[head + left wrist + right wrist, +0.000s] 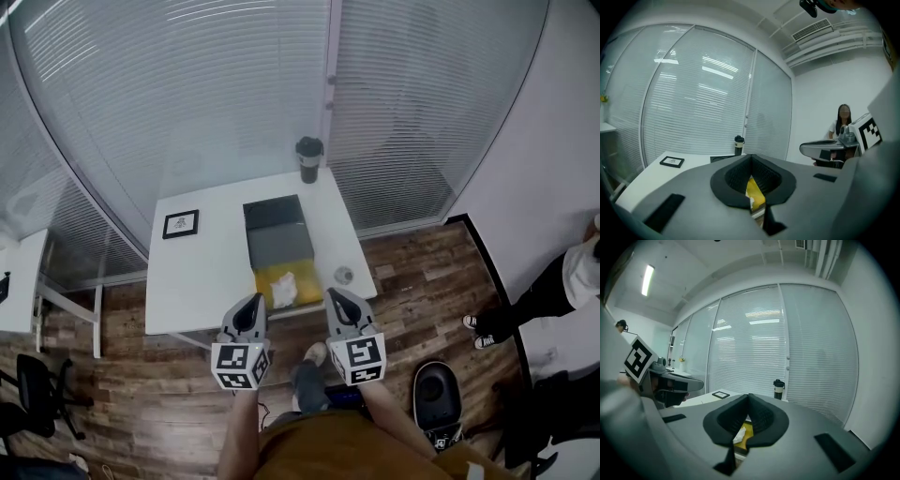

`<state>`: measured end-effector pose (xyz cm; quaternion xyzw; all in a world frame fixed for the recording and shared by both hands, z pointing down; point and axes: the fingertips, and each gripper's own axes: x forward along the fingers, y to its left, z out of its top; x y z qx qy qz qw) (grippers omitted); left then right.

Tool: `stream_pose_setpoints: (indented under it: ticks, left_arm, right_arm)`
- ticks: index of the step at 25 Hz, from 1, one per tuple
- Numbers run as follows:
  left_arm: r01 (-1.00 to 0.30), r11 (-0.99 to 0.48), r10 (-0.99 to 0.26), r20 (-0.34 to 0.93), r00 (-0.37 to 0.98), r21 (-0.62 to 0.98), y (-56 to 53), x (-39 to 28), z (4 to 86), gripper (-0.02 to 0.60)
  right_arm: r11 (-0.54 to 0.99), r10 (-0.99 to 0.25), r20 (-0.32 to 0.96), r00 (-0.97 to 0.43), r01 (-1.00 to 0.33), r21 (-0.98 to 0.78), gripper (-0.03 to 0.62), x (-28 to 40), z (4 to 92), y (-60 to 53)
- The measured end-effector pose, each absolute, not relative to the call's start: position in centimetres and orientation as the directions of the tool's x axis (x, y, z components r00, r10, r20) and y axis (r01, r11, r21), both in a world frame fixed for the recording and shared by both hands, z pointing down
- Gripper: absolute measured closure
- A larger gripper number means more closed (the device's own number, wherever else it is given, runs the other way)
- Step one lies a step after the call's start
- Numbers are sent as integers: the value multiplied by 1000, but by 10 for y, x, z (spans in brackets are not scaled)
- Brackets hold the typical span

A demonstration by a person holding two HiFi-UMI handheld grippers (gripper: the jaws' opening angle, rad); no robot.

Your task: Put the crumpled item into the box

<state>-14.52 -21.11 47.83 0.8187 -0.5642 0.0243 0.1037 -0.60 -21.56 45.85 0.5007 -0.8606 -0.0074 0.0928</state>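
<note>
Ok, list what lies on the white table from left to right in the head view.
Picture frame → crumpled paper → small round disc. The box and cup are left out: they overlap the paper.

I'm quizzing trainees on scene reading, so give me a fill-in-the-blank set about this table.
The crumpled white item lies on a ___ surface.
The tumbler stands at the table's ___ edge.
The framed picture lies ___ of the dark box.
The left gripper and right gripper both hold ___.
Missing words: yellow; far; left; nothing.
</note>
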Motion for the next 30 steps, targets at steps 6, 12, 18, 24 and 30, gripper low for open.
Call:
stream_pose_setpoints:
  ticks: [6, 12, 18, 24, 30]
  left_arm:
    - [-930, -340, -921, 153, 360, 141, -209, -144, 476, 557]
    - [-931, -336, -920, 161, 356, 140, -211, -144, 480, 557]
    - [-931, -333, -921, 163, 355, 146, -214, -146, 483, 557]
    - [-930, -336, -920, 160, 357, 149, -216, -146, 483, 557]
    - [-932, -331, -923, 156, 353, 148, -221, -150, 483, 557]
  right_arm:
    - [500, -862, 155, -482, -860, 107, 582, -1, 461, -210]
    - [491, -867, 156, -474, -864, 107, 582, 4, 463, -216]
    - [494, -865, 160, -476, -863, 105, 582, 3, 467, -220]
    - [500, -862, 163, -481, -860, 107, 582, 1, 466, -222]
    - [508, -857, 161, -489, -855, 108, 582, -4, 466, -227]
